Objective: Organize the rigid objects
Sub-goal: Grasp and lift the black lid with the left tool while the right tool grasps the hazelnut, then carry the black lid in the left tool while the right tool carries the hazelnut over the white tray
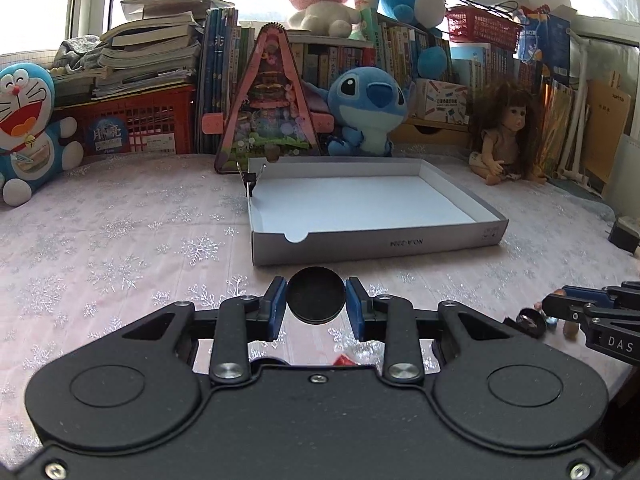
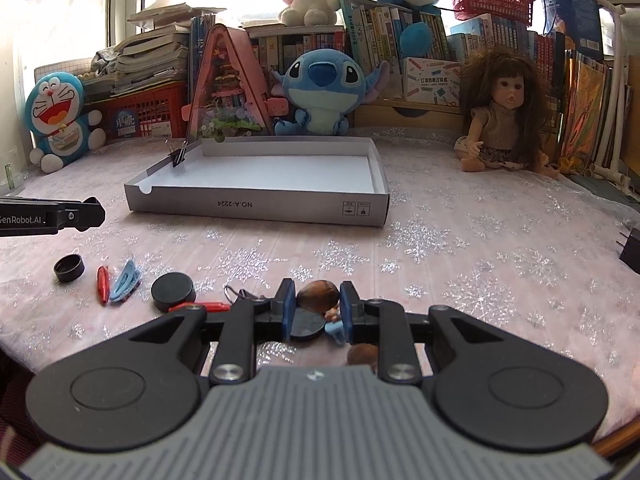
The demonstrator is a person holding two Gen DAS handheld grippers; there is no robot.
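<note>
**Operator:** Status of the left gripper [image 1: 316,300]?

**Technician:** Jaws closed on a black disc [image 1: 316,295], held by its edges between the blue pads and clear of the snowflake tablecloth [image 1: 120,248].

**Operator:** And the right gripper [image 2: 316,300]?

**Technician:** Narrowly closed on a brown walnut [image 2: 318,295], with a second black disc and a small blue item directly below the pads.

**Operator:** Loose items nearby?

**Technician:** To the left of the right gripper – a black puck [image 2: 173,286], a blue hair clip [image 2: 126,280], a red clip [image 2: 103,284] and a black ring cap [image 2: 69,267], all on the cloth.

**Operator:** Further out?

**Technician:** A shallow white box [image 2: 256,204] with an empty floor, a black binder clip [image 2: 178,158] fixed to its left wall. Behind it – plush toys, a doll [image 2: 500,116] and shelved books.
</note>
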